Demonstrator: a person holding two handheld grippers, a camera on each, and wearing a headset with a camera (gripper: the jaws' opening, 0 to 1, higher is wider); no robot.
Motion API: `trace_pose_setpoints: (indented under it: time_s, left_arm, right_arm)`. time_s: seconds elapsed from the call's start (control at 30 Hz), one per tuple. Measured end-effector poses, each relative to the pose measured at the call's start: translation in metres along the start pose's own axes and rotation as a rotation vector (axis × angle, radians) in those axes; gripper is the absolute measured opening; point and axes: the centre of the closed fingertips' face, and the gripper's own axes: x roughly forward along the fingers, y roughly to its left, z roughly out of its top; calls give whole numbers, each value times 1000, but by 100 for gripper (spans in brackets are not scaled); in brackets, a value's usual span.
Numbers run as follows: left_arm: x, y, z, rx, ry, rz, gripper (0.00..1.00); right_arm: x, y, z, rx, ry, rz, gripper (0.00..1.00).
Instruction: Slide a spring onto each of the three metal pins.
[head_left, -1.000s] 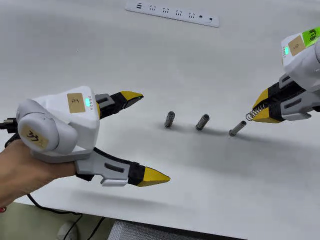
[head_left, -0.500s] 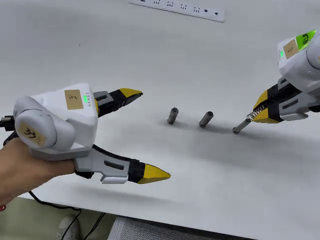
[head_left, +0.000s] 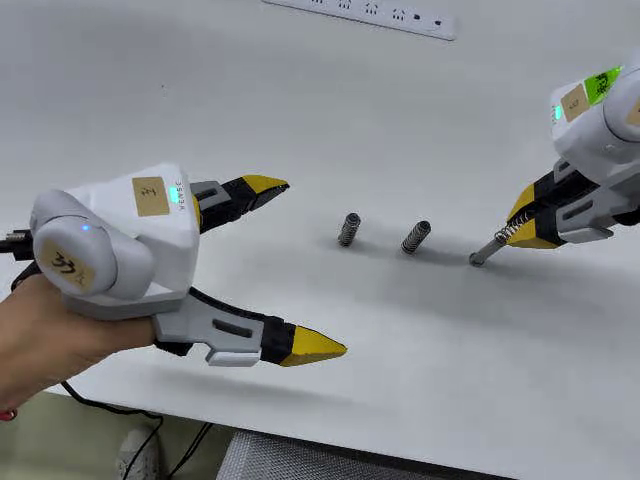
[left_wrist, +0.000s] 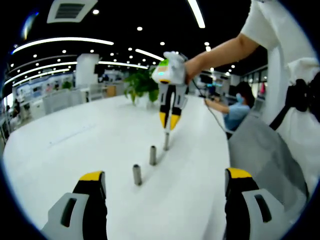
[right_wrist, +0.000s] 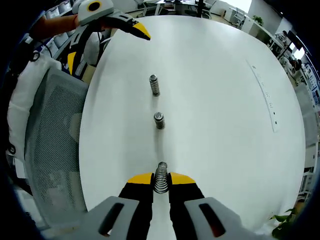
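Right gripper (right_wrist: 160, 178): jaws clenched on spring (right_wrist: 160, 182), whose far end meets bare pin (right_wrist: 162, 165) just ahead of the tips. Sprung pins (right_wrist: 159, 120) (right_wrist: 154, 85), two, farther ahead. Left gripper (head_left: 300, 268): jaws released, spread wide.

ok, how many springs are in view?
3. One spring sits on the left pin, one on the middle pin, and the third is clamped in the right gripper, at the top end of the right pin. None seems hidden.

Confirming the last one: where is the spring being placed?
The spring is clamped in the right gripper, at the head view's right, its free end meeting the top of the rightmost pin.
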Motion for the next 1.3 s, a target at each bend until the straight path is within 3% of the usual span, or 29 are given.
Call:
trace_pose_setpoints:
  time_s: [0.57,1.3]
  left_arm:
    - [4,1,0,-16,-8,-7,100]
    - [5,2,-1,-24,-10,-7,100]
  right_arm:
    - [13,-4,-3,-6,13,8,12]
    - [38,-4,-7,-50,42,-17,12]
